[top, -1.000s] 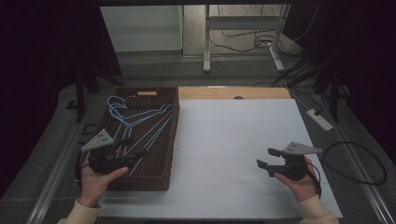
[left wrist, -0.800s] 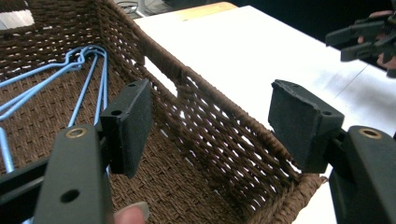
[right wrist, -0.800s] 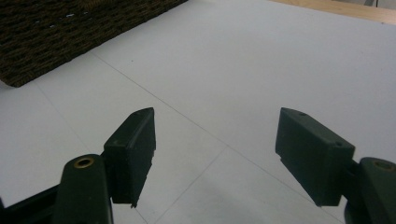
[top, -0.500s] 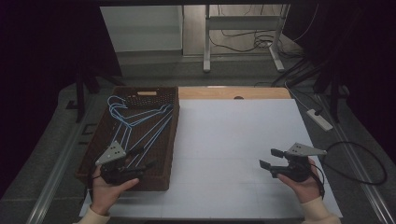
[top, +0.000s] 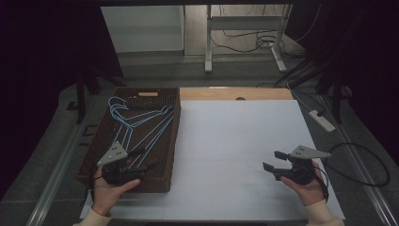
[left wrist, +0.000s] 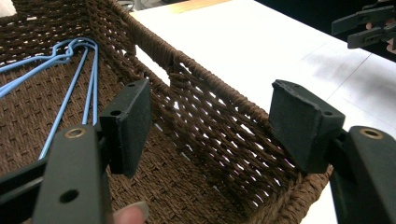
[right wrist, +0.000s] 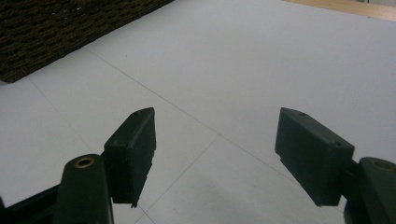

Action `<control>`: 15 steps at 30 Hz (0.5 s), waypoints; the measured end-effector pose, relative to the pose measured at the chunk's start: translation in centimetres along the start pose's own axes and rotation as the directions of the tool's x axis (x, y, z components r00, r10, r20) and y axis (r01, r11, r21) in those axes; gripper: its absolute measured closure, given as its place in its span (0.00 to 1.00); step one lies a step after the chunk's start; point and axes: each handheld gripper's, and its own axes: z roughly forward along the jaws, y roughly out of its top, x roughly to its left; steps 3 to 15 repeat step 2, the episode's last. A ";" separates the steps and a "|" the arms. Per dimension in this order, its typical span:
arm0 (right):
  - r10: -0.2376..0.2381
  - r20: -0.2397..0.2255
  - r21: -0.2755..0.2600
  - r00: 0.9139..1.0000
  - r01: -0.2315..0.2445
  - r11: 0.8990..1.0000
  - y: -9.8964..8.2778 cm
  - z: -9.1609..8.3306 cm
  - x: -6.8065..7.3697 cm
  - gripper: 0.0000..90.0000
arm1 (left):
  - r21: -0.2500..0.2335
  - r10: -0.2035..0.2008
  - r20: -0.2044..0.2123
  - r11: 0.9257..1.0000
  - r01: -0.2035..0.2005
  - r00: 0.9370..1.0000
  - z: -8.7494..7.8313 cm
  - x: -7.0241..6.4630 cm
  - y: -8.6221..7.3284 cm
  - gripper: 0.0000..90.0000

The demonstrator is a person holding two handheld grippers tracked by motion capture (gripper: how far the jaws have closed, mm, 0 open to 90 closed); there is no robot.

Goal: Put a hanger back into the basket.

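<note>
Holding our left gripper (left wrist: 210,121) over the near end of the brown woven basket (top: 167,141), we keep its jaws wide apart, gripping nothing; thin blue wire hangers (top: 136,123) lie inside. Our right gripper (top: 274,160) hovers open above the white table sheet (top: 235,132).

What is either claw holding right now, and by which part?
Nothing is held. The left claw stands open inside the wicker basket, beside the blue hangers without gripping them. The right claw stands open over the white table.
</note>
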 end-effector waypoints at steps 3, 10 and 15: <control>-0.002 0.001 0.002 1.000 0.002 1.000 0.0 0.0 0.0 0.33 | 0.000 -0.001 0.002 1.000 0.001 1.000 0.0 0.0 0.0 0.35; -0.002 0.001 0.002 1.000 0.002 1.000 0.0 0.0 0.0 0.33 | 0.000 -0.001 0.002 1.000 0.001 1.000 0.0 0.0 0.0 0.35; -0.002 0.001 0.002 1.000 0.002 1.000 0.0 0.0 0.0 0.33 | 0.000 -0.001 0.002 1.000 0.001 1.000 0.0 0.0 0.0 0.35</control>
